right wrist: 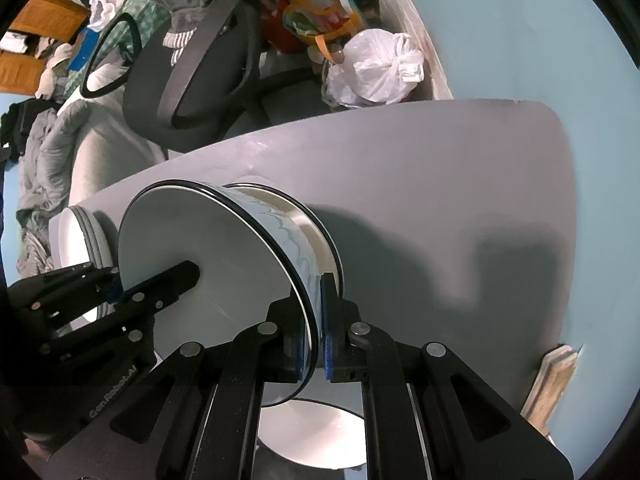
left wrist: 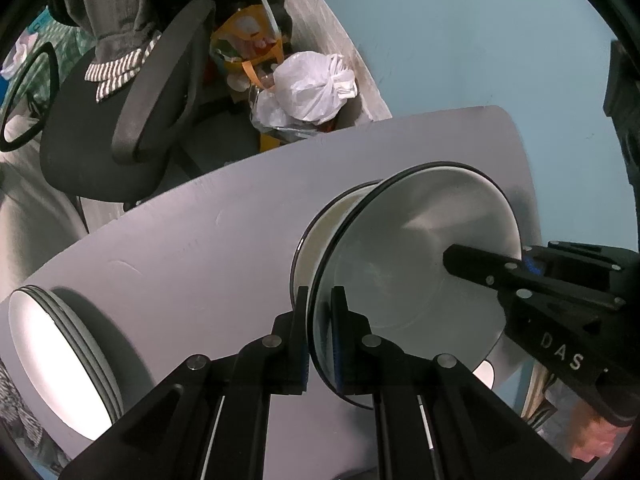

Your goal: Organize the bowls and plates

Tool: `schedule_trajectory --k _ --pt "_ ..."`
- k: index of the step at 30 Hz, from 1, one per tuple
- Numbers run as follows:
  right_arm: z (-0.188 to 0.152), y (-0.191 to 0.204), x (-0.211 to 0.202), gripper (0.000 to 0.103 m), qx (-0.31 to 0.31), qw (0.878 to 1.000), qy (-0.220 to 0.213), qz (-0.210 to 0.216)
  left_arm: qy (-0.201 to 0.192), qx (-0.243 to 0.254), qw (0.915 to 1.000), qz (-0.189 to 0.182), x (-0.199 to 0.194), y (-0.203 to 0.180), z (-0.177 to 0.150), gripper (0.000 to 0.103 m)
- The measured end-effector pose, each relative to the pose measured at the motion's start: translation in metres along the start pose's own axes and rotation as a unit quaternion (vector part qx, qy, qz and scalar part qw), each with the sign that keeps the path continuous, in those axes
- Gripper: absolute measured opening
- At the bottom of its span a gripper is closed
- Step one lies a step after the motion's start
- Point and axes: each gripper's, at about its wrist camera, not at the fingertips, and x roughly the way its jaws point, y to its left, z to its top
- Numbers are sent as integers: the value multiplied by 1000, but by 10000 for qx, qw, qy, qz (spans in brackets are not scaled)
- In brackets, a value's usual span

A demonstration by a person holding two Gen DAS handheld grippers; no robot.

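Observation:
A white bowl with a black rim (left wrist: 416, 248) (right wrist: 216, 256) is held over the grey table (left wrist: 208, 232) (right wrist: 420, 184) by both grippers. My left gripper (left wrist: 320, 336) is shut on the bowl's near rim; it also shows in the right wrist view (right wrist: 120, 288) at the left. My right gripper (right wrist: 314, 340) is shut on the opposite rim and shows in the left wrist view (left wrist: 520, 260). A second bowl (left wrist: 320, 224) (right wrist: 296, 216) sits right under the held one. A stack of white plates (left wrist: 60, 356) (right wrist: 80, 236) stands apart on the table. Another white bowl (right wrist: 320, 432) lies below my right gripper.
A black office chair (left wrist: 120, 112) (right wrist: 192, 72) with grey clothes draped on it stands past the table's far edge. Tied white plastic bags (left wrist: 316, 88) (right wrist: 380, 68) and a yellow bag (left wrist: 248, 36) lie on the floor by the blue wall (left wrist: 460, 32).

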Motion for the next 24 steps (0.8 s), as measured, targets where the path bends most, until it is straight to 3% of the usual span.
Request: schedule_trajectory --k 9,24 --pt "2 -2 0 7 -14 10000 22 -45 28 -53 9999 -89 3 3 1 8" --pt "1 5 3 19 72 9997 214 -120 34 82 10000 29 -3 -1 -3 9"
